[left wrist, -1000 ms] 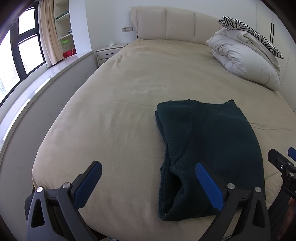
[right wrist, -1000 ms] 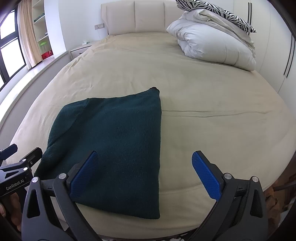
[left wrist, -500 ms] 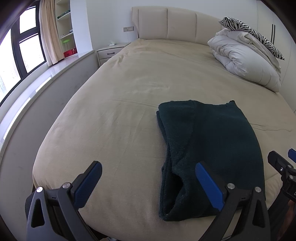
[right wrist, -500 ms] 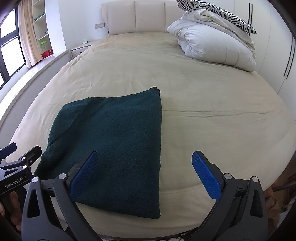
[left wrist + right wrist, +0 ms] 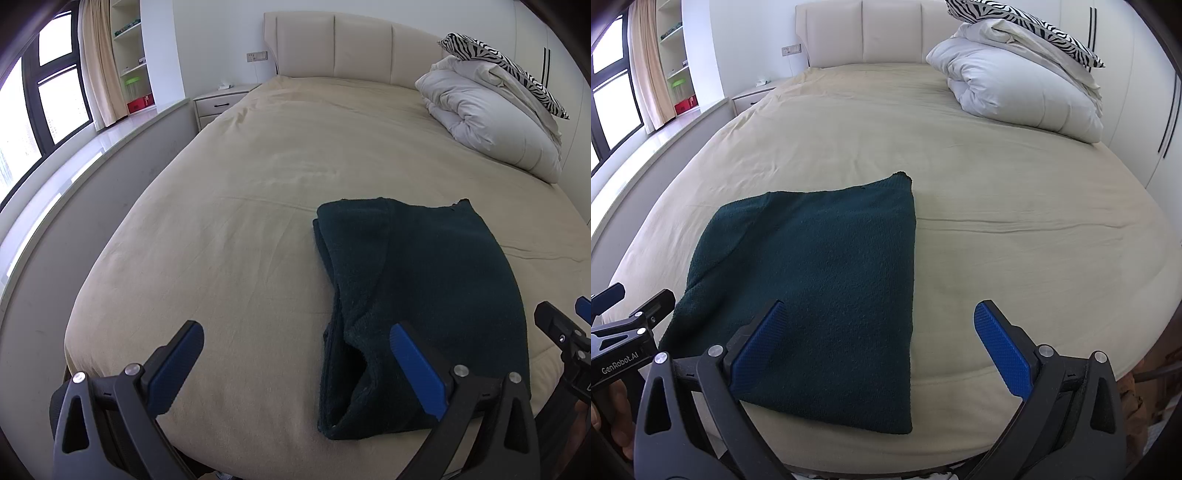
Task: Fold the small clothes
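A dark green fuzzy garment [image 5: 424,295] lies folded into a flat rectangle near the foot edge of the beige bed [image 5: 258,221]; it also shows in the right wrist view [image 5: 820,280]. Its layered fold edges show on its left side. My left gripper [image 5: 295,350] is open and empty, above the foot edge, just left of the garment. My right gripper [image 5: 879,332] is open and empty, above the garment's near right corner. Each gripper shows at the edge of the other's view.
A folded white duvet [image 5: 1023,88] with a zebra-print pillow [image 5: 1027,22] sits at the bed's far right by the headboard [image 5: 340,48]. A nightstand [image 5: 221,101], window ledge and shelves stand to the left. A wardrobe wall is on the right.
Both grippers have barely shifted; the view moved very slightly. The garment lies unchanged and both grippers stay open.
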A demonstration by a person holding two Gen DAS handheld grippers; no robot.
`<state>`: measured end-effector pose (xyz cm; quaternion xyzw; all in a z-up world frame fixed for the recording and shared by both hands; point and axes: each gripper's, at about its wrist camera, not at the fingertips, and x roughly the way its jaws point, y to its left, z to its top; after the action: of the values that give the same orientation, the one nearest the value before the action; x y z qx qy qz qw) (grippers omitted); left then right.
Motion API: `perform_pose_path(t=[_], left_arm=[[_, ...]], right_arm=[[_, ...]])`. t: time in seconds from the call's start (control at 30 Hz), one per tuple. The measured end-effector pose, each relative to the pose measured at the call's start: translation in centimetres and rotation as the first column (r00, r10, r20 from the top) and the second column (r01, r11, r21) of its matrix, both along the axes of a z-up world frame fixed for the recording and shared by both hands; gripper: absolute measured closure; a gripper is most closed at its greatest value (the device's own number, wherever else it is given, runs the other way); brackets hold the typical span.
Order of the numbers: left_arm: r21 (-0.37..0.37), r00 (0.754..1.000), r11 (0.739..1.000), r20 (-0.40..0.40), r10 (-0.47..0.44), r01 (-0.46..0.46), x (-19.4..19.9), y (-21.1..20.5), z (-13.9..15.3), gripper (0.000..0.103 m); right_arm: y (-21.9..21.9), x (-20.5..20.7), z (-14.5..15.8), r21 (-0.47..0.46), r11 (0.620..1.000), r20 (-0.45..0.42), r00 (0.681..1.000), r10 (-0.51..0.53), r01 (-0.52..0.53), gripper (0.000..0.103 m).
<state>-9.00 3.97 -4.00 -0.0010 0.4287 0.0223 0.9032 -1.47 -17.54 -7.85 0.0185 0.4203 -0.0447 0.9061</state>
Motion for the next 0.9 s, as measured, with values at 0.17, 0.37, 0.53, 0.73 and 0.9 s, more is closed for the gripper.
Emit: perform_pose_path(t=[0.17, 0.37, 0.53, 0.73, 0.9], left_arm=[[0.001, 1.000, 1.000, 0.000, 0.001, -0.001, 0.00, 0.02, -0.01, 0.000], [0.000, 1.000, 1.000, -0.002, 0.002, -0.002, -0.02, 0.07, -0.12, 0.000], [0.000, 1.000, 1.000, -0.002, 0.001, -0.001, -0.02, 0.07, -0.12, 0.000], [0.000, 1.000, 1.000, -0.002, 0.001, -0.001, -0.03, 0.09, -0.13, 0.000], [-0.001, 1.000, 1.000, -0.003, 0.001, -0.001, -0.02, 0.05, -0.09, 0.000]], right_arm=[[0.09, -0.09, -0.08, -0.001, 1.000, -0.003, 1.000, 0.003, -0.003, 0.000], [0.07, -0.16, -0.17, 0.000, 1.000, -0.005, 1.000, 0.004, -0.004, 0.000], [-0.11, -0.22, -0.32, 0.000, 1.000, -0.008, 1.000, 0.008, -0.008, 0.000], [-0.09, -0.21, -0.34, -0.001, 1.000, -0.009, 1.000, 0.007, -0.007, 0.000], [-0.23, -0.28, -0.46, 0.000, 1.000, -0.010, 1.000, 0.010, -0.010, 0.000]])
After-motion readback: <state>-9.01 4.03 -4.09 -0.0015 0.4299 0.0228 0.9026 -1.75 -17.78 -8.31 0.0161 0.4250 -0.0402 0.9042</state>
